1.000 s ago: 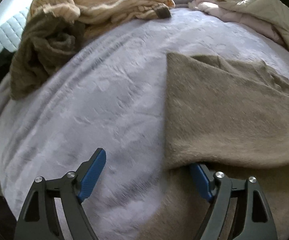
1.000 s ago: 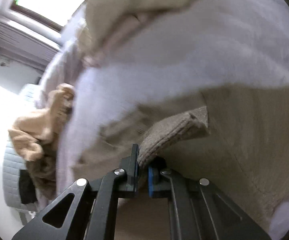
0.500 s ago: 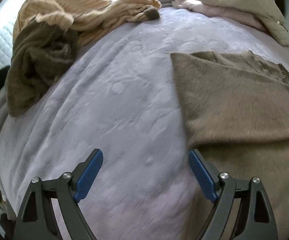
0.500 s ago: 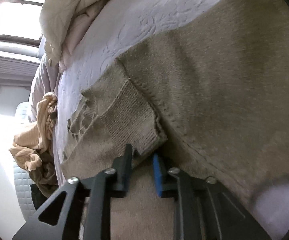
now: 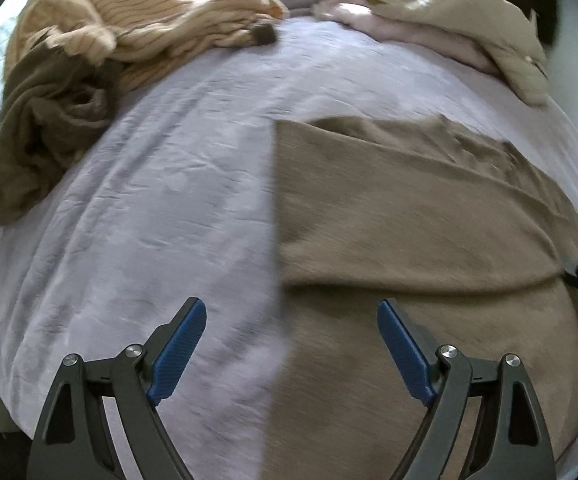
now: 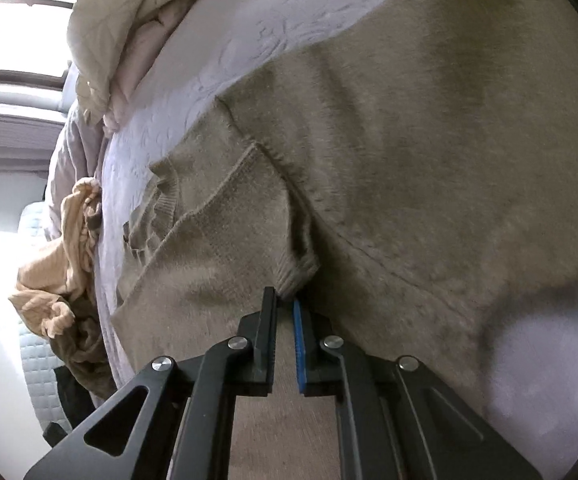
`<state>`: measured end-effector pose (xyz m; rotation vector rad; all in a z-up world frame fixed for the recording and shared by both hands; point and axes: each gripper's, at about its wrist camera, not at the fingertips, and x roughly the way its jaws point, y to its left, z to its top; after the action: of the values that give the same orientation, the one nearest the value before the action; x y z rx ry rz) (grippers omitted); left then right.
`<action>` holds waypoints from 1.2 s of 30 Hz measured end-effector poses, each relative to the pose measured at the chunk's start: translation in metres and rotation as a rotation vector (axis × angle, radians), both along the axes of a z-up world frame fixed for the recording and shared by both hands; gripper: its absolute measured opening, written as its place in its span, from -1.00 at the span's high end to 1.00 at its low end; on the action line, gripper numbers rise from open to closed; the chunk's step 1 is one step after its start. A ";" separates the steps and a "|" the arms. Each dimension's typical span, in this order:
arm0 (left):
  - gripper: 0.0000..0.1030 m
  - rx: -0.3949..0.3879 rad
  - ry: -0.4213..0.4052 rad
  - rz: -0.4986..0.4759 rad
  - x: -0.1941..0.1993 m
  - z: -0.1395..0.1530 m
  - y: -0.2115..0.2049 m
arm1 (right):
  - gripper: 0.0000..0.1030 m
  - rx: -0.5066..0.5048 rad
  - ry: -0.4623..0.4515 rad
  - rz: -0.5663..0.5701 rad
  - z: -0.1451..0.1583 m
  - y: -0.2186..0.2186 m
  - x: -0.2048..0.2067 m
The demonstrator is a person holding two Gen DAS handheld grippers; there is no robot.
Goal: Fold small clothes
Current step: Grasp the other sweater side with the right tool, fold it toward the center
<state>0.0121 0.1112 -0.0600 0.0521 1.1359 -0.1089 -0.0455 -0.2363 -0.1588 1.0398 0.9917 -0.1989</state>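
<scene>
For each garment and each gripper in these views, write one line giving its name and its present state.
Taupe sweater: spread flat on the bedspread, partly folded.
Striped tan sweater: crumpled in a heap.
Cream quilted jacket: bunched, unfolded.
Left gripper: wide open, holding nothing.
Right gripper: nearly closed at the sweater's ribbed cuff.

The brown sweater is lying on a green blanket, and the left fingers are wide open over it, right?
Not quite. The blanket is pale lilac, not green, as the left wrist view shows. The rest is right: the brown sweater lies on it, and the left gripper hangs over the sweater's edge with its fingers wide open, holding nothing.
</scene>
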 end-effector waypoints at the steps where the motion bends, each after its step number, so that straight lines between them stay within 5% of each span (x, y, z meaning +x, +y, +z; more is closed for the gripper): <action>1: -0.71 -0.004 0.005 -0.018 -0.003 0.002 -0.007 | 0.83 -0.007 0.008 0.004 0.003 -0.001 -0.005; 5: -0.71 -0.022 0.040 -0.088 -0.018 0.005 -0.043 | 0.57 0.007 0.015 0.031 0.009 -0.002 -0.031; 8: -0.71 -0.036 0.069 -0.129 -0.027 0.006 -0.068 | -0.19 0.046 0.000 0.014 0.010 -0.005 -0.054; 18: -0.71 -0.062 0.125 -0.308 -0.058 0.010 -0.166 | -0.54 0.193 -0.025 -0.138 0.006 -0.026 -0.138; 25: -0.71 -0.070 0.133 -0.395 -0.074 0.014 -0.217 | -0.62 0.361 -0.106 -0.295 -0.003 -0.060 -0.187; 29: -0.71 -0.073 0.135 -0.440 -0.080 0.016 -0.245 | -0.73 0.478 -0.233 -0.338 0.000 -0.080 -0.204; 31: -0.71 -0.078 0.135 -0.452 -0.079 0.017 -0.257 | -0.99 0.476 -0.326 -0.323 0.011 -0.090 -0.209; 33: -0.71 -0.082 0.135 -0.464 -0.078 0.016 -0.271 | -1.00 0.450 -0.385 -0.310 0.023 -0.100 -0.211; 36: -0.71 -0.083 0.135 -0.481 -0.077 0.014 -0.291 | -1.00 0.382 -0.302 -0.309 0.029 -0.120 -0.215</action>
<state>-0.0648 -0.1801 -0.0463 0.2473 1.2344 -0.5943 -0.2602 -0.3567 -0.1295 1.5239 0.6015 -0.1007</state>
